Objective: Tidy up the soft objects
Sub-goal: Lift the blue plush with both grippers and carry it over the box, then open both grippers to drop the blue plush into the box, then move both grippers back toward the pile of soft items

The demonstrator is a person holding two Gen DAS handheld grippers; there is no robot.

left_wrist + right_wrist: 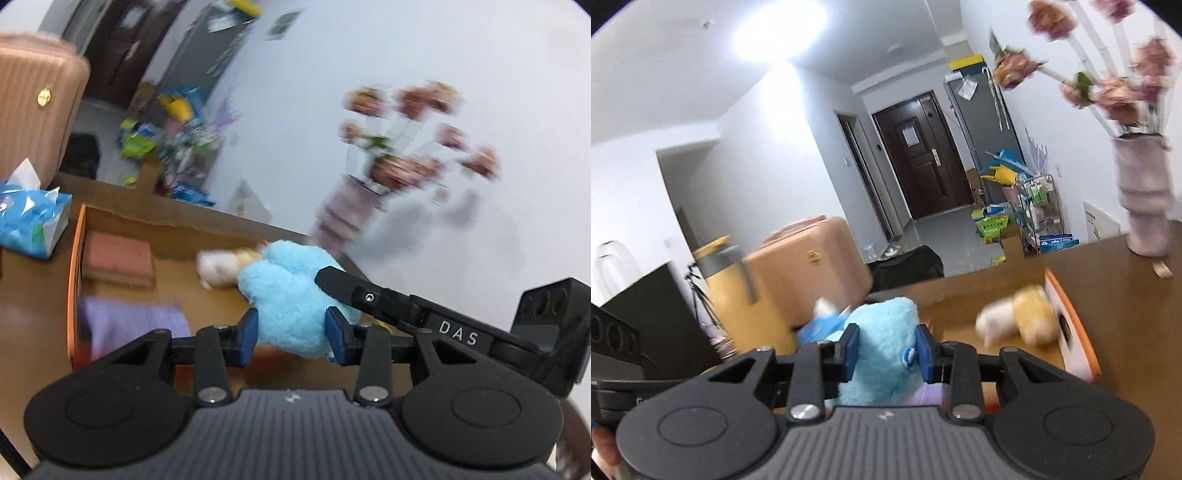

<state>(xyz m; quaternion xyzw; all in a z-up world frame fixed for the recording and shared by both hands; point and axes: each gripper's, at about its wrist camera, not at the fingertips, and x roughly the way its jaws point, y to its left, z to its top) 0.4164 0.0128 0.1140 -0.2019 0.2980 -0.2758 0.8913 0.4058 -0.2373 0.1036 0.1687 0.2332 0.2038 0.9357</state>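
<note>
Left wrist view: the left hand-held gripper (291, 334) has its blue pads (248, 338) pressed into both sides of a light blue plush toy (286, 295), which it holds above an open cardboard box (155, 218). The right hand-held gripper (334, 280) reaches in from the right, and its black finger lies against the same toy's upper side. In the box, a terracotta folded cloth (118, 258) lies near the left wall, a lavender cloth (136, 321) sits just in front of it, and a white and yellow plush (221, 266) rests by the far wall, just beside the blue toy. The box's orange left edge (75, 280) runs close to a blue tissue pack (31, 221) on the brown desk (29, 317). A pink ribbed suitcase (35, 107) stands beyond that desk edge. A vase of pink flowers (343, 214), blurred, stands near the box's far right corner against the wall.

Right wrist view: the right hand-held gripper (888, 350) clamps the light blue plush toy (882, 343) between its pads. The white and yellow plush (1015, 319) lies against the box's orange-edged wall (1075, 332). Bare desk (1126, 317) stretches right of that wall to the vase (1145, 206).
</note>
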